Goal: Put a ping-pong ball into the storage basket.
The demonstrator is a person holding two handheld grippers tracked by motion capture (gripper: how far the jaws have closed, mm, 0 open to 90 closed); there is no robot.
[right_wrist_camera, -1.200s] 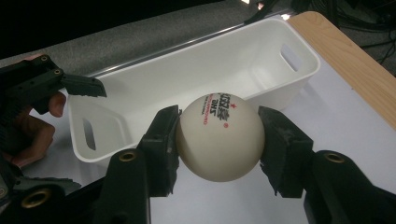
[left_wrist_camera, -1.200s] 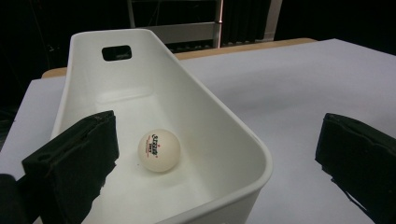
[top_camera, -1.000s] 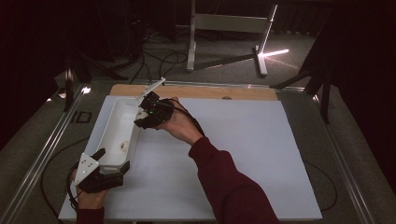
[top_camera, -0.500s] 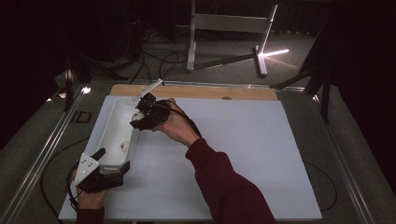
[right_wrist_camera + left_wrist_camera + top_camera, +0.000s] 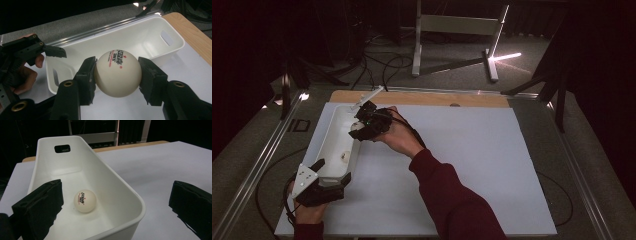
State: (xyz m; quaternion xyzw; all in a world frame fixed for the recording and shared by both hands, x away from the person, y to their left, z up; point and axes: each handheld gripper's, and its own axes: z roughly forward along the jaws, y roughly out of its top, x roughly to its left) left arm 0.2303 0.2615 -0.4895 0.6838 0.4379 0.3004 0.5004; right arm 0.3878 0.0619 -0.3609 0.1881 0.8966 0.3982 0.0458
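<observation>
Broad white table mat under everything, reaching out to the right of both grippers. Long white plastic bin next, near end bracketed by the left gripper: jaws spread wide, one pad inside the wall, the other outside, closed on nothing, apparently just steadying the bin. Right gripper hovering over the bin's far half, jaws pinched on a white table-tennis ball, pads pressing opposite sides at its widest part. Second ball, same printed logo, resting on the bin floor just ahead of the left gripper's inner pad. Likely step: dropping the held ball in. Best done by lowering close to the floor before easing the jaws apart, since a light ball would probably bounce or roll; keeping the left gripper's bracing steady should help. Against the picture half a second back: right gripper shifted slightly along the bin toward the near end, left gripper much as it was.
</observation>
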